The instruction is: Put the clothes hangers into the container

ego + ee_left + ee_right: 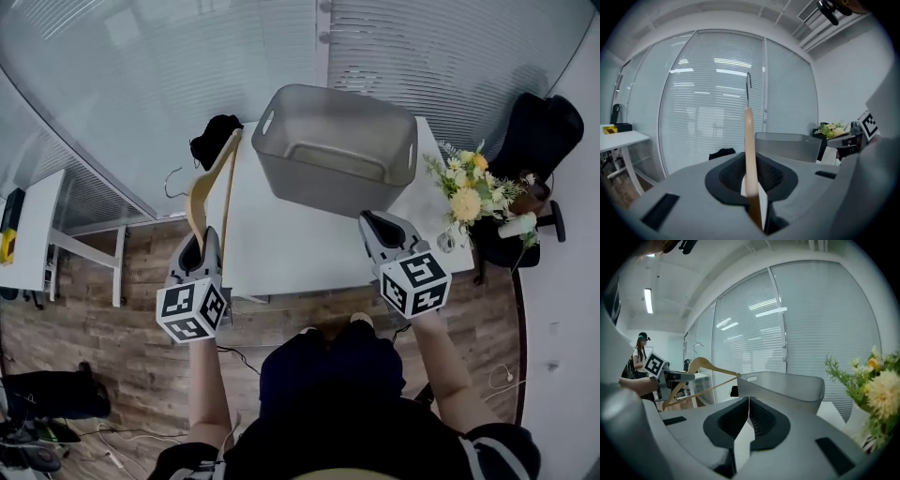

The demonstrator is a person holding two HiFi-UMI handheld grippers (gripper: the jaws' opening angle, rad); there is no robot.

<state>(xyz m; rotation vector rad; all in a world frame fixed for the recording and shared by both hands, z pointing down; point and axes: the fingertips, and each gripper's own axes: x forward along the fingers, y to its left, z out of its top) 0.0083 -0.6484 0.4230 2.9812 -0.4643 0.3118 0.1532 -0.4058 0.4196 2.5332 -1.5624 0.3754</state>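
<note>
A light wooden clothes hanger [212, 181] with a metal hook is held up over the left edge of the white table [309, 248]. My left gripper [202, 236] is shut on its lower end. In the left gripper view the hanger [749, 140] stands edge-on between the pads, hook upward. The grey plastic container [336, 142] stands at the table's far side, to the right of the hanger, and looks empty. My right gripper [377, 223] hovers over the table's near right part, jaws shut with nothing between them. In the right gripper view, the hanger [701, 373] shows left of the container [783, 383].
A vase of yellow and white flowers [472, 195] stands at the table's right edge, close to my right gripper. A black chair [539, 131] is beyond it. A dark bundle [215, 137] lies behind the table's left corner. A second white table [37, 234] stands at far left.
</note>
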